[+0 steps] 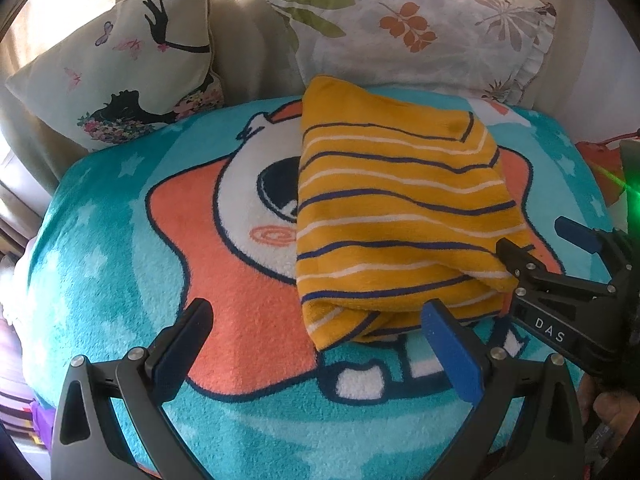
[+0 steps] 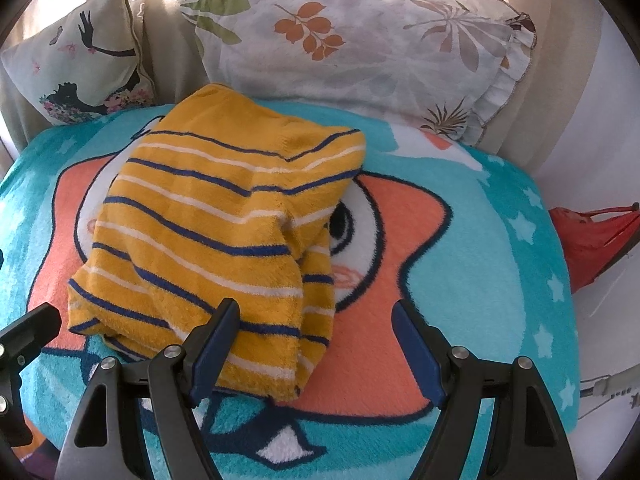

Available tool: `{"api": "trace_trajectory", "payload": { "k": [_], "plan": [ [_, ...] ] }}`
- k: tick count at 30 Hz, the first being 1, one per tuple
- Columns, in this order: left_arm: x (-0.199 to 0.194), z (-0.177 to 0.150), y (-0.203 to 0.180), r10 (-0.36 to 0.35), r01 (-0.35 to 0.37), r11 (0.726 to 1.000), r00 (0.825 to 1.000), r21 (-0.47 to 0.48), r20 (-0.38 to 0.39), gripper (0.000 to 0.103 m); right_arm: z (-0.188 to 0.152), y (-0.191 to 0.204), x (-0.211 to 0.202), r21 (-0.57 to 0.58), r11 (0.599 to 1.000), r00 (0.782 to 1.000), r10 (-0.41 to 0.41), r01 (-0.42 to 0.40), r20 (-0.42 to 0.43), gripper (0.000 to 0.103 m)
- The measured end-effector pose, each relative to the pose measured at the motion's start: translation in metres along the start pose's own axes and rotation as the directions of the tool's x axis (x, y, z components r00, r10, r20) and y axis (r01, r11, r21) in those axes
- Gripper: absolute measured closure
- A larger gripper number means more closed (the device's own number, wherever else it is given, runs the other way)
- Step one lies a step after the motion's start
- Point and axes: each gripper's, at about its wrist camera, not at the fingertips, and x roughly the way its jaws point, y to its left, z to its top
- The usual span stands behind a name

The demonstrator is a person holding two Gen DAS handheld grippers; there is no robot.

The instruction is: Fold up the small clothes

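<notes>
Left wrist view: your left claw (image 1: 316,344) stands wide, empty; the striped garment (image 1: 400,216) lies folded on the blanket (image 1: 120,280), toward 1 o'clock, long axis running 12 to 6.

Right wrist view: your right claw (image 2: 316,344) is wide, empty, its left finger (image 2: 216,344) over the garment's near hem at 10 o'clock.

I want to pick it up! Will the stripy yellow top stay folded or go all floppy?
Probably floppy: the stripy yellow top is soft fleecy cloth, sagging over its own folds. It likely unfolds if lifted by one edge. It should grip the fuzzy blanket, not slide.
</notes>
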Motion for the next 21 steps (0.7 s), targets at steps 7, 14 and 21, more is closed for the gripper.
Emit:
{"api": "trace_trajectory", "payload": {
  "k": [7, 14, 21],
  "plan": [
    [-0.003, -0.002, 0.003, 0.001, -0.001, 1.0, 1.0, -0.013, 0.004, 0.0, 0.001, 0.008, -0.002, -0.018, 1.0, 1.0, 0.012, -0.012, 0.009, 0.021],
    [-0.006, -0.005, 0.001, -0.003, 0.003, 1.0, 1.0, -0.007, 0.005, 0.0, -0.002, 0.008, -0.005, -0.02, 1.0, 1.0, 0.017, -0.017, 0.014, 0.021],
    [-0.013, -0.009, -0.006, -0.011, 0.011, 1.0, 1.0, 0.003, 0.013, 0.0, -0.008, 0.003, -0.012, -0.012, 1.0, 1.0, 0.012, -0.012, 0.021, 0.021]
  ]
}}
